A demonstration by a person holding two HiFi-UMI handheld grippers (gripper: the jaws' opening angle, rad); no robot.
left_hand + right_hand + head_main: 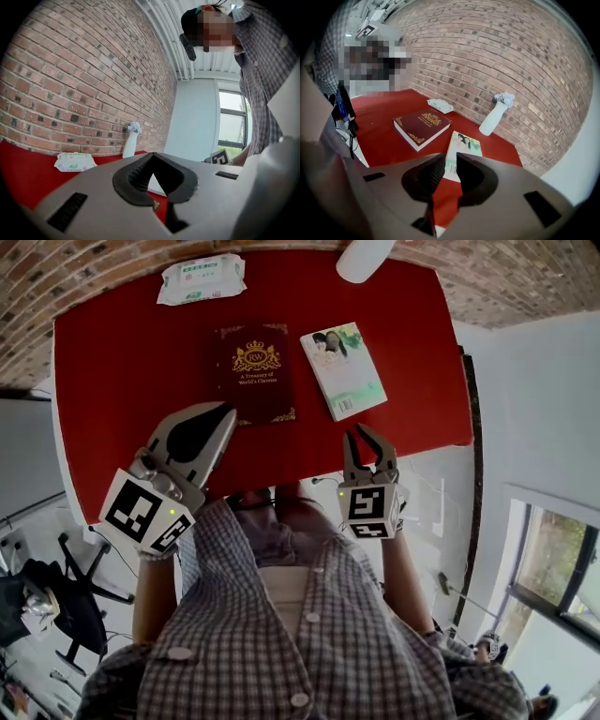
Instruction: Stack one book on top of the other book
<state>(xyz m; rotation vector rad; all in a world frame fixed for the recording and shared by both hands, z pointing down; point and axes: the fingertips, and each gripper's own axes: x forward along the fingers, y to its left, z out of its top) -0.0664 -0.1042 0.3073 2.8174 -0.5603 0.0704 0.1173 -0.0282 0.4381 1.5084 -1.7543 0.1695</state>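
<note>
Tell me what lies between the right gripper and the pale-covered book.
Nothing but bare red tabletop lies between the right gripper and the pale-covered book. The head view shows it, and so does the right gripper view.

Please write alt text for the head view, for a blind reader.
Two books lie side by side on a red table: a dark red hardcover and a green paperback. Near its front edge hover the left gripper, shut, and the right gripper, slightly open, both empty.
</note>
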